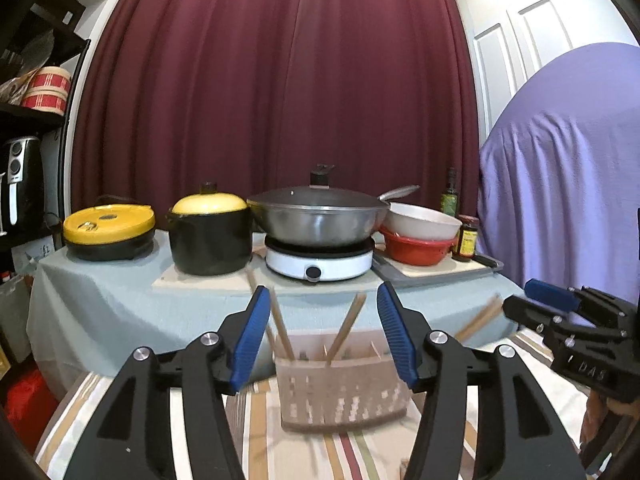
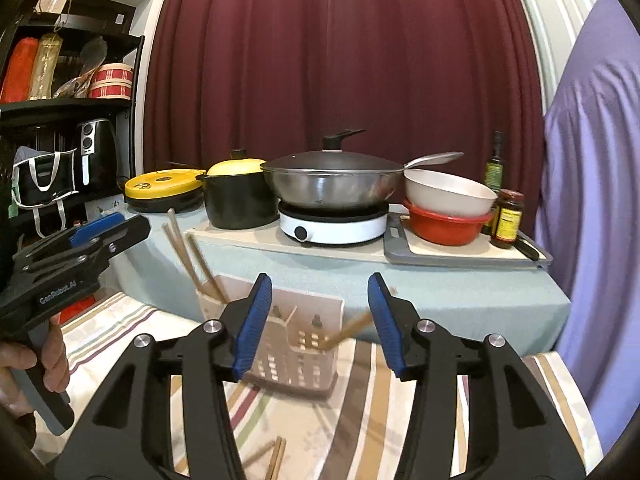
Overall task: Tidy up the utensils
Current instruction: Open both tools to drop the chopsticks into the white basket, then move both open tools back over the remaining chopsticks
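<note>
Both hand-held grippers, left (image 1: 324, 334) and right (image 2: 318, 322), are held spread, nothing pinched. Chopsticks (image 1: 346, 330) are seen leaning in the utensil holder (image 1: 344, 384) just ahead of them.

A makeshift home kitchen: wok (image 1: 318, 216) on hotplate (image 1: 318, 262), pots (sauce bottles (image 1: 467, 243) alongside), pantry shelves (image 2: 68, 102).

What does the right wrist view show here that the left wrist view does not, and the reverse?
Only the right wrist view: loose chopsticks lying on the striped cloth, the hand holding the left gripper, and a black bag on the shelf.
Only the left wrist view: the right gripper from the side.
Both: the perforated utensil holder with chopsticks standing in it, the lidded wok, the yellow-lidded pot, and each camera's own gripper open with nothing held.
</note>
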`<action>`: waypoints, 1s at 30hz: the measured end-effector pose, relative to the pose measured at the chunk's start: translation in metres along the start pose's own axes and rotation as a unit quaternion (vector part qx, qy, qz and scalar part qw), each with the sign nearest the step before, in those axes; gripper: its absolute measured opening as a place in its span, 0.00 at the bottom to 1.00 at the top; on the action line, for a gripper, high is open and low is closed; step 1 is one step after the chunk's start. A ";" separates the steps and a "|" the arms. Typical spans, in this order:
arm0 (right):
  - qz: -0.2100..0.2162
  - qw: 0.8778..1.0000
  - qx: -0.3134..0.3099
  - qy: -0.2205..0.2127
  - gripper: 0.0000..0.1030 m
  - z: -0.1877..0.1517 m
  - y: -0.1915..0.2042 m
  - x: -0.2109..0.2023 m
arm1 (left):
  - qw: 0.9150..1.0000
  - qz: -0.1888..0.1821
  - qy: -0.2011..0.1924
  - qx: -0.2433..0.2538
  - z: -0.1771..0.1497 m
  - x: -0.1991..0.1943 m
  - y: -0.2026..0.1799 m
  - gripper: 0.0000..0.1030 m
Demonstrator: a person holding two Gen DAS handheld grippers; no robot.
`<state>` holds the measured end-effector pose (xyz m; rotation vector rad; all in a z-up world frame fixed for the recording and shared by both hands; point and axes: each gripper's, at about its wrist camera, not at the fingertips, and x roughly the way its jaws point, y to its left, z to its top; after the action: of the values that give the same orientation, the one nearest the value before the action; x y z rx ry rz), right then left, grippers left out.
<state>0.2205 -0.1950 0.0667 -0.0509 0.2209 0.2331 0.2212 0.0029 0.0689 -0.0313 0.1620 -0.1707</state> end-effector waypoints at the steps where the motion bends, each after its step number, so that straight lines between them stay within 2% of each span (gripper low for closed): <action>1: -0.001 1.000 0.000 0.001 0.47 -0.003 0.000 -0.004 | 1.000 0.000 0.006 0.000 -0.006 -0.007 -0.001 0.54; 19: -0.028 0.997 0.012 0.078 0.47 -0.122 0.008 -0.082 | 0.995 -0.006 0.104 -0.002 -0.113 -0.079 -0.024 0.54; 30: -0.025 0.995 0.013 0.100 0.47 -0.165 0.015 -0.109 | 0.989 -0.024 0.147 -0.002 -0.168 -0.112 -0.033 0.54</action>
<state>0.0789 -0.2171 -0.0707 -0.0530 0.4211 0.1741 0.0792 -0.0138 -0.0779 -0.0131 0.4563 -0.2220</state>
